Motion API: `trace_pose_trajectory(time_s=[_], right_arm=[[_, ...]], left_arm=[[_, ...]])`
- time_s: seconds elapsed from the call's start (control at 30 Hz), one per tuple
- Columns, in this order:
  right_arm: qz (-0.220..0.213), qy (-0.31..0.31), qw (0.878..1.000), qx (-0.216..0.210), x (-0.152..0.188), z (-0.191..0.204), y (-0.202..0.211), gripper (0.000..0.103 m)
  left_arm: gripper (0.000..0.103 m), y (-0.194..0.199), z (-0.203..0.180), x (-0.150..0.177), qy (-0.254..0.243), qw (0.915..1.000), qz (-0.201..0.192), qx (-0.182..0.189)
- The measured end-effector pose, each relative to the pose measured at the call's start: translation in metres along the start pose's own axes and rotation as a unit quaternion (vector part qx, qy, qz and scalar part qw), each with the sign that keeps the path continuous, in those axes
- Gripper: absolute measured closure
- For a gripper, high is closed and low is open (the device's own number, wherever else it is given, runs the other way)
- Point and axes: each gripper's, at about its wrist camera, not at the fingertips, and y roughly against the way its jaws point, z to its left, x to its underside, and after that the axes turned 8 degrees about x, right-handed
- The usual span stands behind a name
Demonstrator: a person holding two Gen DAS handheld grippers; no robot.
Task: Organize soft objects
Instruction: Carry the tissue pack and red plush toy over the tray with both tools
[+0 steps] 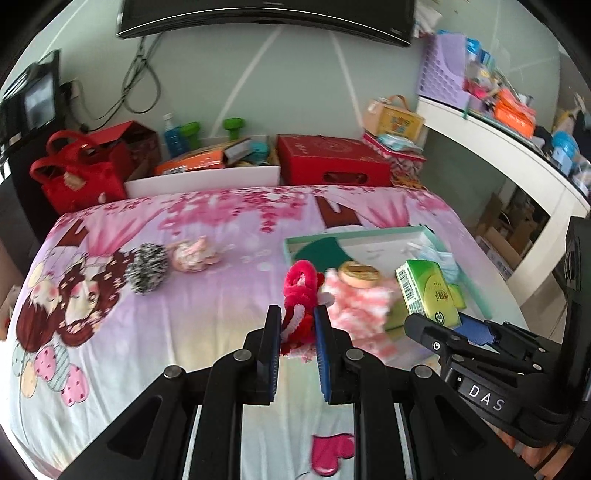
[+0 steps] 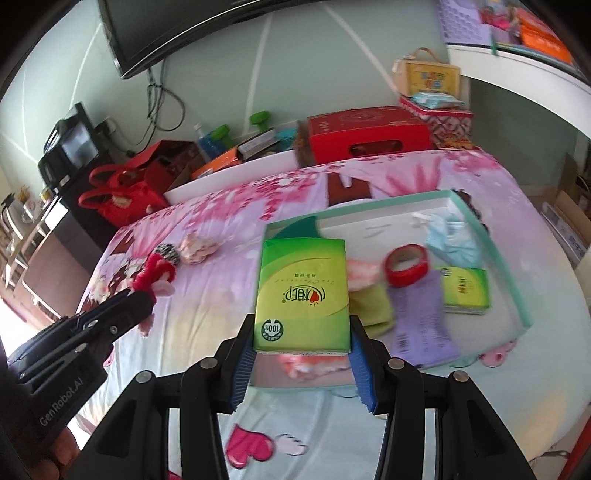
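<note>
My left gripper [image 1: 297,325] is shut on a red fluffy hair tie [image 1: 301,291] and holds it above the bed near the box's left side. My right gripper [image 2: 301,352] is shut on a green tissue pack [image 2: 303,291], held over the near-left part of a white box with a teal rim [image 2: 521,295]. It shows in the left wrist view too [image 1: 428,291]. In the box lie a second tissue pack [image 2: 466,291], a red tape roll [image 2: 406,266], a blue face mask [image 2: 452,243], a purple card [image 2: 421,317] and a pink-white fluffy item [image 1: 360,306]. A grey-white pompom [image 1: 147,267] and a pink scrunchie [image 1: 194,255] lie on the bedsheet.
The bed has a pink cartoon sheet [image 1: 147,332]. Behind it stand a red handbag [image 1: 79,171], a white bin with boxes [image 1: 207,177] and a red gift box [image 1: 332,160]. A white shelf [image 1: 498,140] with clutter runs along the right. A TV [image 1: 266,16] hangs on the wall.
</note>
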Motion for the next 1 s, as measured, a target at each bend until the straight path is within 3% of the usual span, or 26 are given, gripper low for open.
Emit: trace_pose_trajectory(time_s=[0.53, 1.0], right_arm=[[0.014, -0.043, 0.997, 0.055, -0.002, -0.097, -0.020, 0.053], [0.035, -0.030, 0.996, 0.074, -0.003, -0.122, -0.048, 0.053]], left_arm=[[0.085, -0.049, -0.089, -0.007, -0.077, 0.9959, 0.039, 0.024], [0.084, -0.101, -0.126, -0.002, -0.116, 0.9898, 0.078, 0.026]])
